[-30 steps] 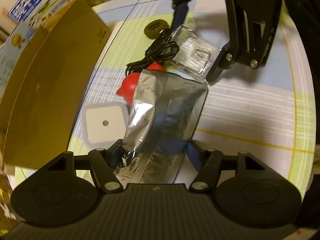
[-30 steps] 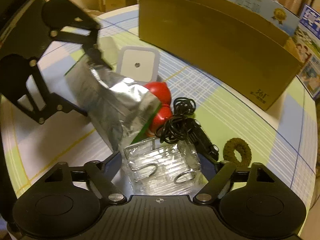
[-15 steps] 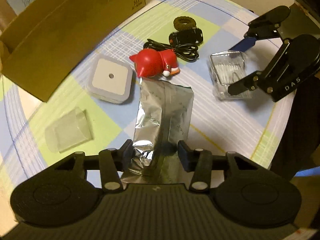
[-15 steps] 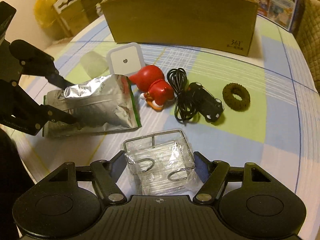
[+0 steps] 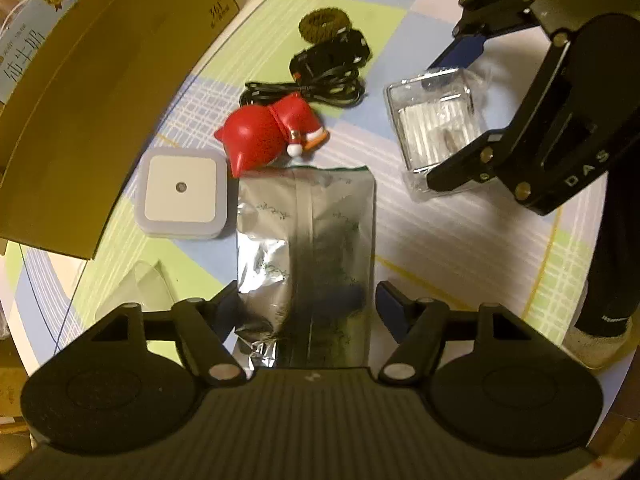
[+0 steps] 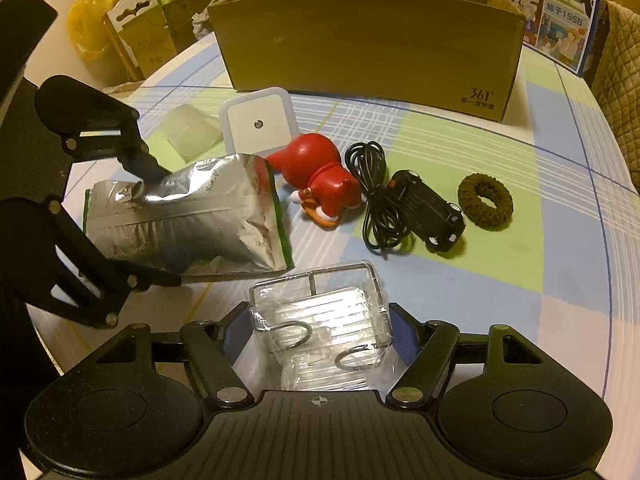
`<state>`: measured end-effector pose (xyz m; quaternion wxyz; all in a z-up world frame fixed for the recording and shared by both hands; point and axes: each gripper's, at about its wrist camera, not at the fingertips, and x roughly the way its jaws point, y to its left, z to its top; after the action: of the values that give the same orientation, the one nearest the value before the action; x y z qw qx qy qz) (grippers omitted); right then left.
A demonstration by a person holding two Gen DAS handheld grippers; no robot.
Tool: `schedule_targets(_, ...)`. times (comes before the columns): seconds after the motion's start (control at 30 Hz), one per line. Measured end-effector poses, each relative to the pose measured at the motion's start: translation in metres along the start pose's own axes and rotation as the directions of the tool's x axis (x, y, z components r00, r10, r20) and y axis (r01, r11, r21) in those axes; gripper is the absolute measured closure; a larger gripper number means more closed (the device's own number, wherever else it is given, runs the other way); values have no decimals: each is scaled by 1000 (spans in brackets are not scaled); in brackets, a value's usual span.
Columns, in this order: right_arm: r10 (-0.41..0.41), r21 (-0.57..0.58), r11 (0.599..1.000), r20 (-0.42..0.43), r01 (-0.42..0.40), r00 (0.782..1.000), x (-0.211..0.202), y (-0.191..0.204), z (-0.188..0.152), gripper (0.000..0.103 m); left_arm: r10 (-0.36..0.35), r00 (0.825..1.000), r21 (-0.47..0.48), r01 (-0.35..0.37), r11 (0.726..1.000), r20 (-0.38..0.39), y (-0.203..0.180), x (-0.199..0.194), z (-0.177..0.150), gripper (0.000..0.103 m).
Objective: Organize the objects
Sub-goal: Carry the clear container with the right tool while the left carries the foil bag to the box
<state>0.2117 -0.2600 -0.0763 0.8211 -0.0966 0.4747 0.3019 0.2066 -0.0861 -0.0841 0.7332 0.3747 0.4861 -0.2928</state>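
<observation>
The left tool [image 5: 306,306] straddles the near end of a silver foil pouch [image 5: 306,232] lying flat on the checked table [image 5: 460,240]; its jaws are opening, with a visible gap between the right pad and the pouch edge. The right tool [image 6: 320,338] brackets a clear plastic package of hooks [image 6: 320,320], jaws closing, though pad contact cannot be confirmed. Red toy figure [image 6: 320,178], white night light [image 6: 258,124] and cardboard box [image 6: 368,44] lie beyond the pouch.
</observation>
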Motion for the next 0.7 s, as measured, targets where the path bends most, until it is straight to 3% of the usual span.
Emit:
schedule_targets(0.3, -19, 2, 1000, 9, 19, 1000, 3, 7, 5, 38, -60, 997, -88, 56, 995, -39, 9, 4, -1, 66)
schedule_targets(0.5, -7, 44, 999, 76, 4, 997, -8, 10, 11, 38, -73, 997, -221, 69, 973, -6, 25, -11, -9, 70)
schedule_targets(0.7, -10, 56, 998, 115, 4, 993, -21, 16, 16, 38, -111, 993, -375, 114, 920, 30, 44, -29, -19, 70)
